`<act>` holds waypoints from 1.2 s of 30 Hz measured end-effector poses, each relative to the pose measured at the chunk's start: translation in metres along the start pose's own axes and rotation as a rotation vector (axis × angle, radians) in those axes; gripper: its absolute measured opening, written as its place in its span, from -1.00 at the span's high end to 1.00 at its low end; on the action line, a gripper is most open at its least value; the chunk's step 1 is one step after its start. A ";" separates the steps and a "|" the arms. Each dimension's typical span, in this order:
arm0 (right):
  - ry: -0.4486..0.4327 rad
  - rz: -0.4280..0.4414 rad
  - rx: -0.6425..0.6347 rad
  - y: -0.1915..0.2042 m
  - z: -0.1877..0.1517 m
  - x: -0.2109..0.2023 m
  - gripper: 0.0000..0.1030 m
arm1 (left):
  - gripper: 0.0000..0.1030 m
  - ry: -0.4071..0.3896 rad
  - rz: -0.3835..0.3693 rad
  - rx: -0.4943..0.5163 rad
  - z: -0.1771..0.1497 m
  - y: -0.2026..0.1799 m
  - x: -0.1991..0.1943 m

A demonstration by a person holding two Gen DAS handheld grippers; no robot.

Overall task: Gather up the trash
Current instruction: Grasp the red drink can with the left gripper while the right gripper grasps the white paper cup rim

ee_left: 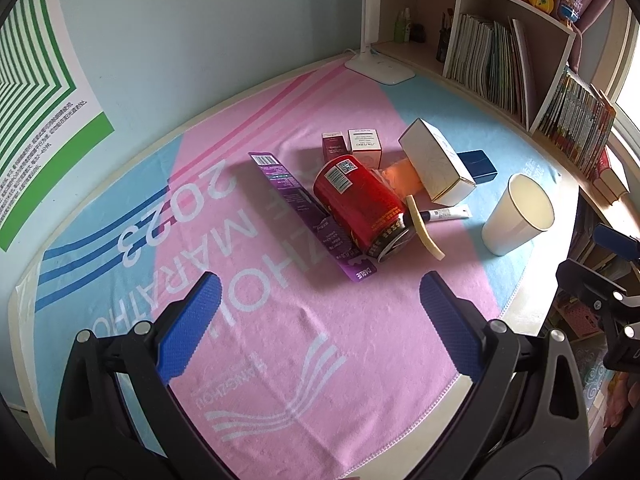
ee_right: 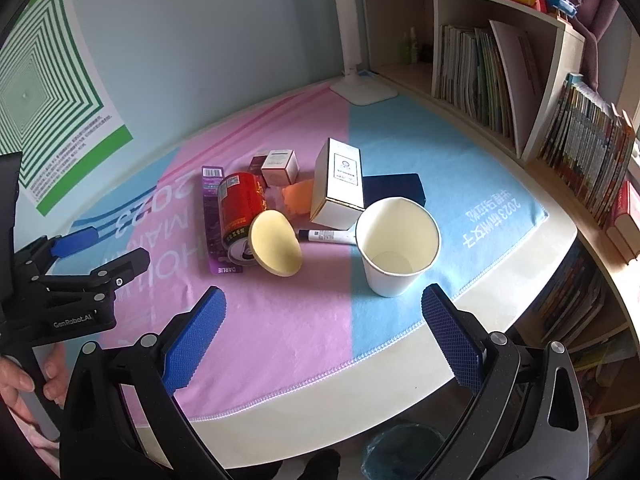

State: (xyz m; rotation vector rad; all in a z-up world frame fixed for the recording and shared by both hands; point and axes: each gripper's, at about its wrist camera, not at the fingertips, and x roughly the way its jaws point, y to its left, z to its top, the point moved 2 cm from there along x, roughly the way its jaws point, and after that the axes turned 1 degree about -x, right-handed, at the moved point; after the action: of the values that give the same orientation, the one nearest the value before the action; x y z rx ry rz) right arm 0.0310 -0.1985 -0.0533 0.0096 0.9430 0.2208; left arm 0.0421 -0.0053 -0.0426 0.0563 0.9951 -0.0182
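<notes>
I have both tools hovering over the towel [ee_left: 280, 360] with nothing in them: the left gripper [ee_left: 320, 286] has its blue fingers spread wide, and so does the right gripper [ee_right: 322, 300]. Straight ahead of the left one lies the red can [ee_left: 360, 204] on its side, against the purple toothpaste carton [ee_left: 308, 216] on its left. The paper cup [ee_right: 394, 252] stands upright just ahead of my right gripper. Past it, a marker pen [ee_right: 328, 236], a white box [ee_right: 340, 188] and small cartons [ee_right: 276, 166] sit bunched together.
</notes>
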 end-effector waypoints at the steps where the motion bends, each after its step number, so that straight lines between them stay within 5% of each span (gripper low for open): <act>1: 0.003 0.001 0.000 -0.002 0.002 0.002 -0.89 | -0.88 0.004 -0.001 0.003 0.002 -0.001 0.003; 13: 0.061 0.014 0.003 -0.019 0.020 0.040 -0.88 | -0.88 0.079 -0.036 0.051 0.032 -0.019 0.053; 27: 0.133 0.032 -0.001 -0.031 0.034 0.085 -0.84 | -0.85 0.197 -0.037 -0.020 0.067 -0.021 0.122; 29: 0.146 0.032 -0.009 -0.031 0.035 0.090 -0.64 | -0.71 0.216 -0.041 -0.017 0.067 -0.024 0.130; 30: 0.154 0.032 -0.011 -0.032 0.035 0.093 -0.38 | -0.71 0.226 -0.046 -0.014 0.067 -0.026 0.134; 34: 0.197 0.039 -0.016 -0.034 0.030 0.106 -0.20 | -0.42 0.258 -0.104 -0.032 0.068 -0.031 0.144; 36: 0.201 0.031 -0.033 -0.033 0.028 0.106 0.19 | -0.41 0.254 -0.097 -0.021 0.068 -0.034 0.143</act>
State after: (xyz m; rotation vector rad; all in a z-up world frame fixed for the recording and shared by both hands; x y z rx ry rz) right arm 0.1198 -0.2076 -0.1253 -0.0289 1.1394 0.2694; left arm 0.1756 -0.0414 -0.1273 -0.0097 1.2512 -0.0908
